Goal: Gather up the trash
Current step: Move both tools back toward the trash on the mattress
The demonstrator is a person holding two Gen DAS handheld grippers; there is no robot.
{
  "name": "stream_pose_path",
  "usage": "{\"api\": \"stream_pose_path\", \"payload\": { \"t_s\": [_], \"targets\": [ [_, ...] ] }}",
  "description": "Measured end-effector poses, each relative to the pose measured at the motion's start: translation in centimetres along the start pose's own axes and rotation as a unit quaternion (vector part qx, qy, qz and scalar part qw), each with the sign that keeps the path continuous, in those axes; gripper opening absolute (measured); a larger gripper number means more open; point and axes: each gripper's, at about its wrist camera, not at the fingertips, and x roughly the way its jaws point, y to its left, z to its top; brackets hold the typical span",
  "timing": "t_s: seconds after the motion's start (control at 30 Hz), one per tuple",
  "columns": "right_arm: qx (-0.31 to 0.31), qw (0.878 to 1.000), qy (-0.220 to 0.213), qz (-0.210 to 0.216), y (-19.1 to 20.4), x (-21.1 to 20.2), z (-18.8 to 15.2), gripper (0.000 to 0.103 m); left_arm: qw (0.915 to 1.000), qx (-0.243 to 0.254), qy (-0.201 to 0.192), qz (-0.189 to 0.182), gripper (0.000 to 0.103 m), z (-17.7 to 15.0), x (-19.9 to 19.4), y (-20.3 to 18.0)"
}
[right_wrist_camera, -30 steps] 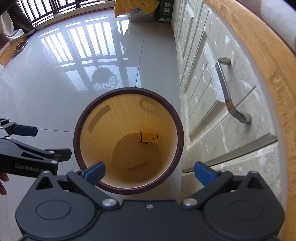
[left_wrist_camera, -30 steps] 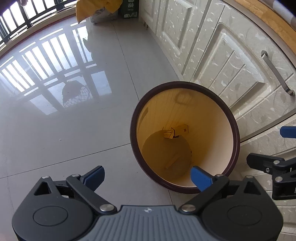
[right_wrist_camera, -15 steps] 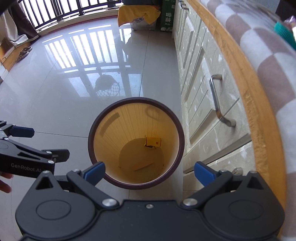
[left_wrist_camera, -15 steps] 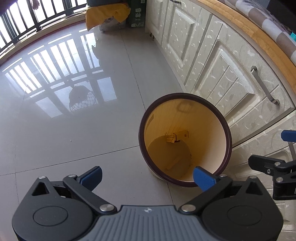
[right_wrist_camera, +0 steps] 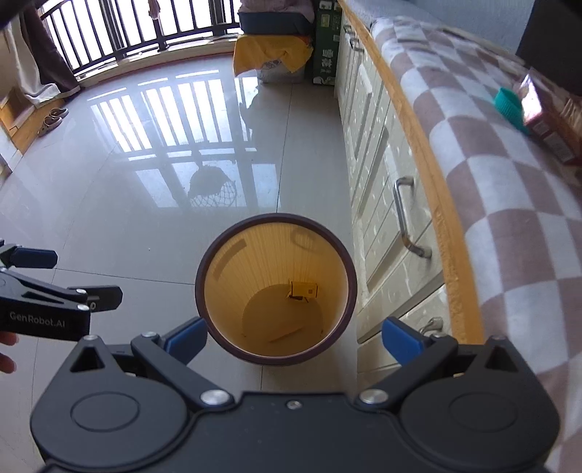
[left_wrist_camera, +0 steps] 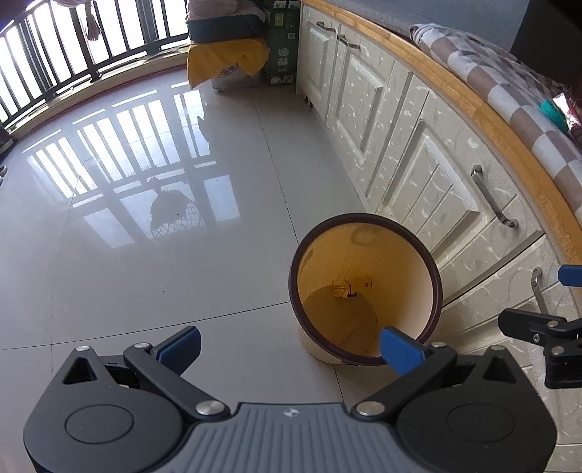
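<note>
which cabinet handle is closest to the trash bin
The long vertical bar handle on the cabinet door just right of the trash bin; the other handles sit far up the row near the balcony.

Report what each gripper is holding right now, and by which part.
Nothing is held. The left gripper and right gripper are both open and empty above the trash bin.

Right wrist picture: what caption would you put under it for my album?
Open right tongs above a round bin holding a small yellow box, beside cream cupboards.
</note>
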Motion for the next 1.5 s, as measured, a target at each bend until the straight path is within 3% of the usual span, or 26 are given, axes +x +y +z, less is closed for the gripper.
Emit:
{"api": "stream_pose_path", "payload": {
  "t_s": [0.6,0.87,1.13,1.37,1.5],
  "targets": [
    [0.029,0.992,-0.12,-0.006,-2.8,-12.3,-1.2,0.103,0.9945,0.012,-0.101,-0.024,0.103,-1.0,-11.5,-3.1],
    [0.069,0.978,-0.198,-0.024,-6.5,-18.0,-4.5,0.103,0.9804,0.03,-0.193,-0.03,0.103,-1.7,-16.4,-6.7],
    [0.107,0.954,-0.269,-0.072,-12.2,-22.1,-9.8,0.103,0.9584,0.038,-0.274,-0.073,0.103,-3.0,-19.5,-12.2],
    [0.128,0.934,-0.304,-0.133,-17.7,-24.3,-15.3,0.103,0.9379,0.06,-0.318,-0.126,0.103,-4.4,-20.5,-18.0],
    [0.129,0.924,-0.324,-0.161,-20.7,-24.9,-18.6,0.103,0.9354,0.055,-0.309,-0.163,0.103,-4.7,-19.9,-21.3]
  ]
}}
